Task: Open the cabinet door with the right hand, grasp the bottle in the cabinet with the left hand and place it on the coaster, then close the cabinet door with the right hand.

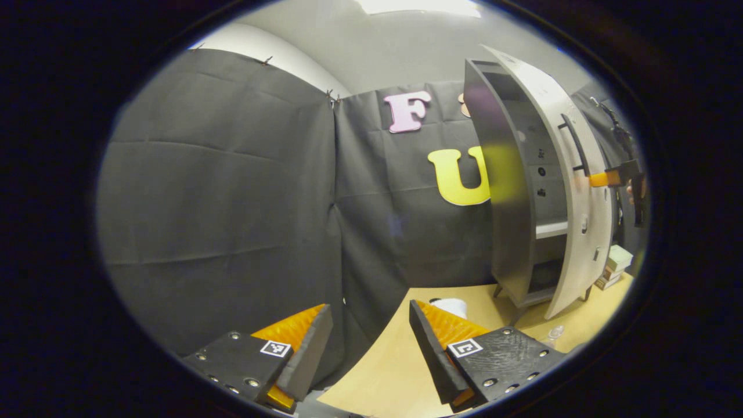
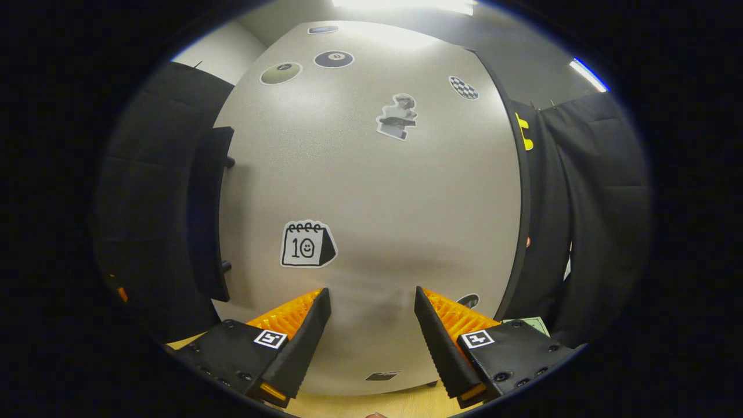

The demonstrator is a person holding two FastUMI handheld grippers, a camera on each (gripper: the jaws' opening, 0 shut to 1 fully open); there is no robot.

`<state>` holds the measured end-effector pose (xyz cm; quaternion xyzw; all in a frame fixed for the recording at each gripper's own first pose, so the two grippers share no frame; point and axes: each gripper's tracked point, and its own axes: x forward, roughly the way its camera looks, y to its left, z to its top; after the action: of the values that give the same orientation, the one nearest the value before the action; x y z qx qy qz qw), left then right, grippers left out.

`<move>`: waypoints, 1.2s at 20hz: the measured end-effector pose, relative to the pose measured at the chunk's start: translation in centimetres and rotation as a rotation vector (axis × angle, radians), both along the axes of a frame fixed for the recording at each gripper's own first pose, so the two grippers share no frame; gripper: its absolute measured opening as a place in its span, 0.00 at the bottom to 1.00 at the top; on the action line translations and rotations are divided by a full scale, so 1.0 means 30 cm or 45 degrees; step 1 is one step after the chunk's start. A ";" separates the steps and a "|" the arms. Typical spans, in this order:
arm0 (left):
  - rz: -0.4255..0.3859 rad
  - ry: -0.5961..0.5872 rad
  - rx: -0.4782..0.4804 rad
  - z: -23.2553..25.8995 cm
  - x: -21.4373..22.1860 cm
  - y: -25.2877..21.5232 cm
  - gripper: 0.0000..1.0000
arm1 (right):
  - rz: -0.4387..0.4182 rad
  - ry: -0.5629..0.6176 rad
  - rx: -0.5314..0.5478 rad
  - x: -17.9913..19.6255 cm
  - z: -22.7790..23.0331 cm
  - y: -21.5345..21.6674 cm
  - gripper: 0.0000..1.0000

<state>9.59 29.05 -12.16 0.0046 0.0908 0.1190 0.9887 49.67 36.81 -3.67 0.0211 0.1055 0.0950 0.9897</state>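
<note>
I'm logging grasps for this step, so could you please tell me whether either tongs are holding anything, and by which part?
Nothing is held. The left tongs stand open over the table; the right tongs are open, facing the door, nothing between the fingers.

Cabinet door (image 2: 371,191) smooth, matt grey, faint sheen under light, paper-like stickers (image 2: 307,244) on it; surface (image 1: 395,360) pale wood-look, smooth; booth wall (image 1: 232,191) matt black cloth, creased.

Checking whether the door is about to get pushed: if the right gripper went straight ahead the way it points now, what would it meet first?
Most likely the cabinet door: its outer face lies straight beyond the open right gripper, seemingly close, though depth is unclear.
</note>
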 end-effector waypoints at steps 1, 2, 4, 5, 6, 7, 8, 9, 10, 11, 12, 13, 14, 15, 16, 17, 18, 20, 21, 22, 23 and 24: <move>0.005 -0.004 -0.002 -0.002 -0.003 0.005 0.80 | -0.012 0.006 0.007 -0.004 -0.003 0.001 0.93; 0.006 -0.011 -0.004 0.002 -0.007 0.011 0.80 | -0.025 0.007 0.014 -0.008 -0.003 0.000 0.93; 0.010 -0.015 -0.005 0.007 -0.011 0.022 0.82 | -0.044 0.009 0.031 -0.019 -0.004 -0.002 0.93; 0.008 -0.015 -0.005 0.005 -0.013 0.027 0.80 | -0.053 0.011 0.040 -0.023 -0.001 -0.002 0.93; 0.009 -0.015 -0.002 0.010 -0.013 0.036 0.80 | -0.064 0.012 0.050 -0.027 0.000 -0.004 0.93; 0.009 -0.018 0.002 0.012 -0.009 0.046 0.80 | -0.073 0.014 0.059 -0.029 -0.003 -0.003 0.93; 0.009 -0.023 0.006 0.023 -0.007 0.053 0.80 | -0.081 0.015 0.068 -0.029 -0.007 0.000 0.93; 0.006 -0.027 0.007 0.031 0.000 0.057 0.80 | -0.086 0.020 0.076 -0.032 -0.009 0.000 0.93; 0.001 -0.031 0.004 0.041 0.005 0.055 0.80 | -0.087 0.033 0.082 -0.039 -0.011 0.000 0.93; -0.004 -0.035 0.001 0.053 0.011 0.052 0.80 | -0.087 0.042 0.088 -0.042 -0.012 0.002 0.94; -0.010 -0.042 0.000 0.066 0.018 0.050 0.80 | -0.081 0.045 0.093 -0.046 -0.015 -0.002 0.94; -0.017 -0.052 0.001 0.079 0.029 0.041 0.80 | -0.076 0.039 0.098 -0.054 -0.007 -0.003 0.94; -0.024 -0.063 0.002 0.101 0.041 0.032 0.80 | -0.069 0.026 0.101 -0.063 0.003 -0.007 0.94; -0.033 -0.074 0.004 0.114 0.055 0.015 0.80 | -0.059 0.014 0.103 -0.081 0.014 -0.014 0.94; -0.046 -0.085 0.002 0.130 0.069 -0.009 0.80 | -0.046 0.007 0.105 -0.102 0.022 -0.023 0.94; -0.059 -0.097 -0.002 0.150 0.082 -0.034 0.80 | -0.036 0.000 0.106 -0.132 0.031 -0.039 0.91; -0.073 -0.107 -0.006 0.166 0.097 -0.061 0.80 | -0.031 -0.006 0.102 -0.156 0.043 -0.061 0.94; -0.102 -0.126 -0.015 0.194 0.119 -0.127 0.82 | -0.027 -0.026 0.095 -0.203 0.067 -0.113 0.94; -0.121 -0.132 -0.019 0.205 0.132 -0.164 0.82 | -0.026 -0.036 0.092 -0.226 0.080 -0.144 0.93; -0.138 -0.137 -0.021 0.220 0.148 -0.201 0.80 | -0.025 -0.048 0.089 -0.247 0.095 -0.177 0.93; -0.158 -0.145 -0.022 0.237 0.164 -0.240 0.80 | -0.027 -0.057 0.086 -0.266 0.105 -0.212 0.93; -0.176 -0.154 -0.021 0.255 0.177 -0.277 0.84 | -0.034 -0.065 0.081 -0.284 0.117 -0.250 0.93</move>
<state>14.89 20.74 -4.52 -0.0046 0.0315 0.0496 0.9983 41.15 29.33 -0.15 0.0517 0.0768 0.0857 0.9920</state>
